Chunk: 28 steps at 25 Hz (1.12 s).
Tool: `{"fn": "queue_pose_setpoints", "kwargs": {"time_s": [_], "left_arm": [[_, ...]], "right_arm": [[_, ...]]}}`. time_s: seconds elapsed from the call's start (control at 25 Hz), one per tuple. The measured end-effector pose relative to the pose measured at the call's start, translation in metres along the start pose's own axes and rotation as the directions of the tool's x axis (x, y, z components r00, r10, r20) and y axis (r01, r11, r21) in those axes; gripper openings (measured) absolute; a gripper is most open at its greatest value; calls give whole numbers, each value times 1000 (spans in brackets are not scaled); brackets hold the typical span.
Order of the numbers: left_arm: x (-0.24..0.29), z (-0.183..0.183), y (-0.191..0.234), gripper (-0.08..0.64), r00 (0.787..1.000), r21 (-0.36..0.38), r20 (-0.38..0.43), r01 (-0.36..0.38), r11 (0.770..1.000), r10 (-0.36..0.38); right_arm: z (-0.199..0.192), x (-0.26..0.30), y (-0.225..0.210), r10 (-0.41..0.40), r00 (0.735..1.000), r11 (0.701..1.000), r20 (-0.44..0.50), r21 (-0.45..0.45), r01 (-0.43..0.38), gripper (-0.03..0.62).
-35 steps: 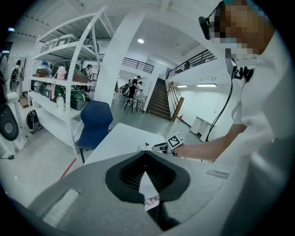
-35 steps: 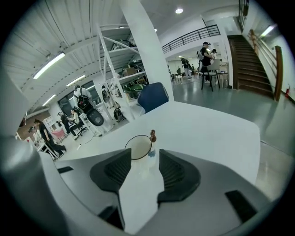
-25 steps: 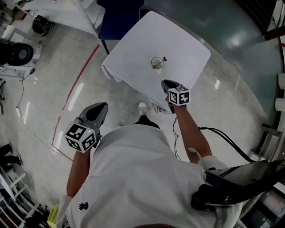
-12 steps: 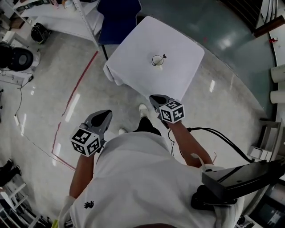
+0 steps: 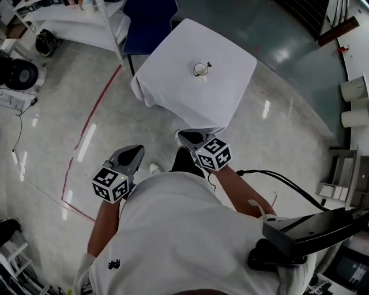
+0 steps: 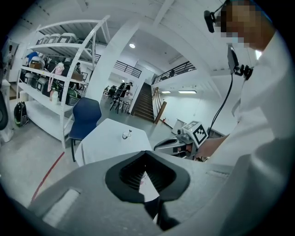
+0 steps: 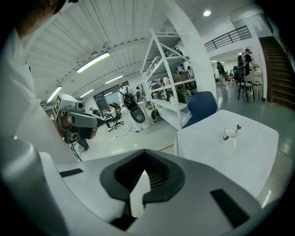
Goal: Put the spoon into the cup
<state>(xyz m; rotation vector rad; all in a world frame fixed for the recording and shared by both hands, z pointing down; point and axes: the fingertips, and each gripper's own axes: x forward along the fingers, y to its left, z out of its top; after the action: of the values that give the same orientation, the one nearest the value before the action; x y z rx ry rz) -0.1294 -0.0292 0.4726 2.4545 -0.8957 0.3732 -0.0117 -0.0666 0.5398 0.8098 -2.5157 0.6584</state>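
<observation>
A clear cup (image 5: 200,70) stands near the middle of the white-clothed table (image 5: 173,92), and the spoon (image 5: 209,64) leans in it with its handle sticking out over the rim. The cup (image 7: 229,134) and spoon (image 7: 238,126) also show far off in the right gripper view, and the cup (image 6: 125,135) is small in the left gripper view. My right gripper (image 5: 183,136) hangs over the floor short of the table's near edge, shut and empty. My left gripper (image 5: 137,149) is further left and back, jaws together, nothing in them.
A blue chair (image 5: 149,23) stands behind the table, beside white shelving (image 5: 86,14). A red line (image 5: 86,124) runs along the floor at left. A black cable (image 5: 288,184) trails at right, and pale rolls (image 5: 353,89) stand by the right wall.
Both grippers have drawn back from the table toward the person's body. The right one has left the table's edge and is over the floor. The table looks farther away.
</observation>
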Motion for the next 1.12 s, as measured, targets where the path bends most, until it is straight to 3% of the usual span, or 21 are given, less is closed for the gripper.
{"fn": "queue_pose_setpoints", "kwargs": {"time_s": [0.64, 1.12], "left_arm": [[-52, -28, -12, 8, 999, -10, 39, -15, 1000, 15], [-61, -31, -11, 8, 999, 2, 50, -19, 1000, 19]], "right_arm": [[15, 1, 72, 60, 998, 994, 14, -97, -58, 8], [14, 7, 87, 71, 997, 992, 24, -102, -68, 8]]}}
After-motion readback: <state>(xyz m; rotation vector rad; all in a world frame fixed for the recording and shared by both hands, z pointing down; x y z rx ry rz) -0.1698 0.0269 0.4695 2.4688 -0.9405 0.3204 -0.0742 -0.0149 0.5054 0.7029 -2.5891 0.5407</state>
